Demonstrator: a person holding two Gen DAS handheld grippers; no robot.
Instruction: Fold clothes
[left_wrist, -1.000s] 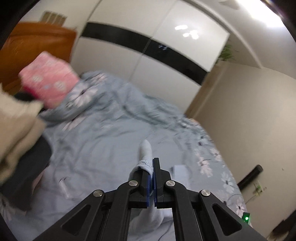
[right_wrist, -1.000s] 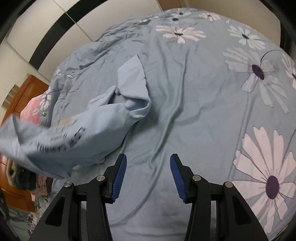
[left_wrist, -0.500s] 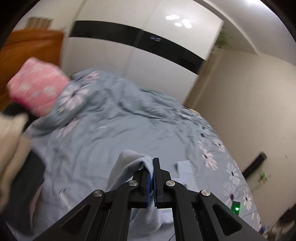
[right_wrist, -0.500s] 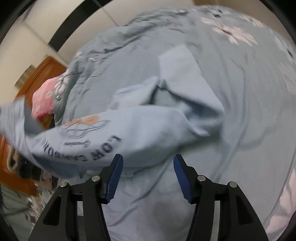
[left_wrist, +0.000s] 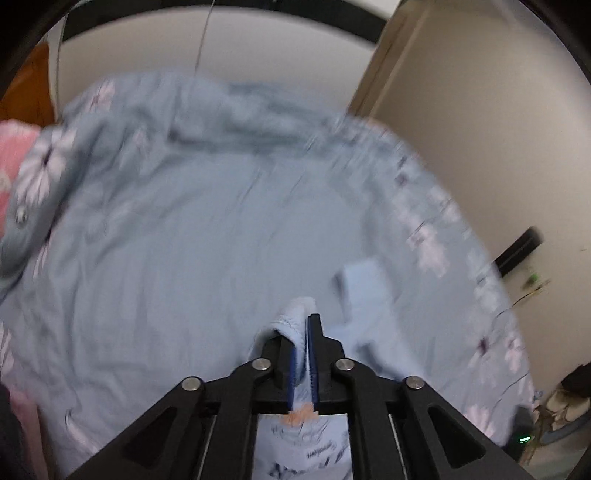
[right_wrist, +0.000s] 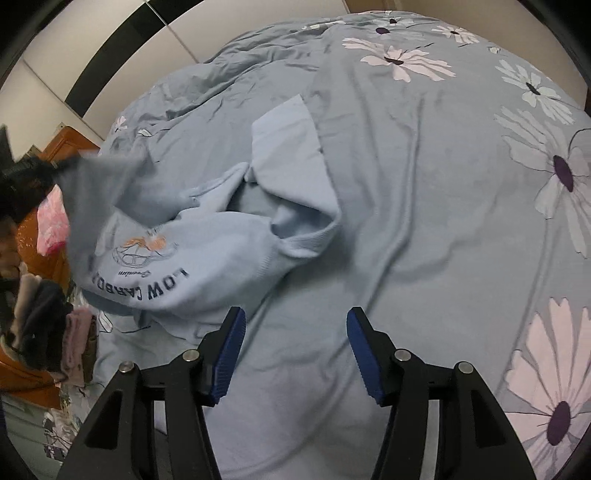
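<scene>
Cotton bedding in grey-blue with white daisies, the duvet (right_wrist: 424, 229), fills both views, and on it at 10 o'clock in the right wrist view the pale blue T-shirt (right_wrist: 229, 254) lies crumpled, 1 edge lifted toward 9 o'clock. That edge is pinched between the pressed-together fingers of the left gripper (left_wrist: 303, 354), so a slip of the thin hem is judged the main risk if the cloth is tugged while the body is bunched. The right gripper (right_wrist: 293, 354) is spread and holds nothing, and duvet could be grabbed along with the shirt if it is closed low.
</scene>
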